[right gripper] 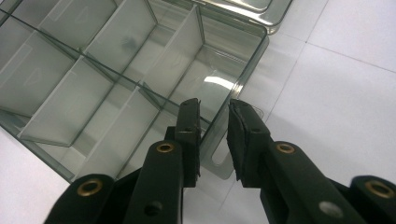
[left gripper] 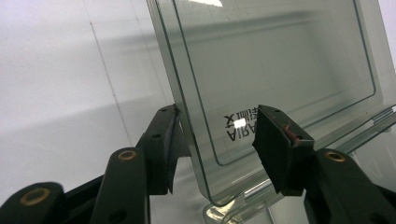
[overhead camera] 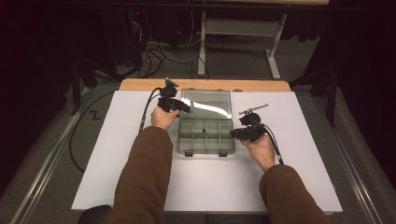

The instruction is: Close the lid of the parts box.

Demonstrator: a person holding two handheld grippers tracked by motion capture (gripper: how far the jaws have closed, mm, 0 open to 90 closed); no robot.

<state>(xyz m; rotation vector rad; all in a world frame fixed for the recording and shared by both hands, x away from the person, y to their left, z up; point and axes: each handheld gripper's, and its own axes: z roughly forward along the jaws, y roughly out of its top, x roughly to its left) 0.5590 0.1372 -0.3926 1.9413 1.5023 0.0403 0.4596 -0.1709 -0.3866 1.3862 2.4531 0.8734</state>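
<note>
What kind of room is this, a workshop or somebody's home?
Probably a lab or recording workspace, not a home: a white-topped table stands in a dark room, loose black cables lie on the grey floor behind it, and a clear grey plastic compartment box sits open between two hand-held grippers.

Grey carpet floor, white desk frame, dark surroundings.

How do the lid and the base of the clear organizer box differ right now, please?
The lid is raised open at the far side, one flat undivided panel bearing printed lettering; the base lies flat on the table, split by dividers into compartments. The left gripper straddles the lid's edge; the right gripper straddles the base's wall. Both are smoky transparent plastic.
</note>
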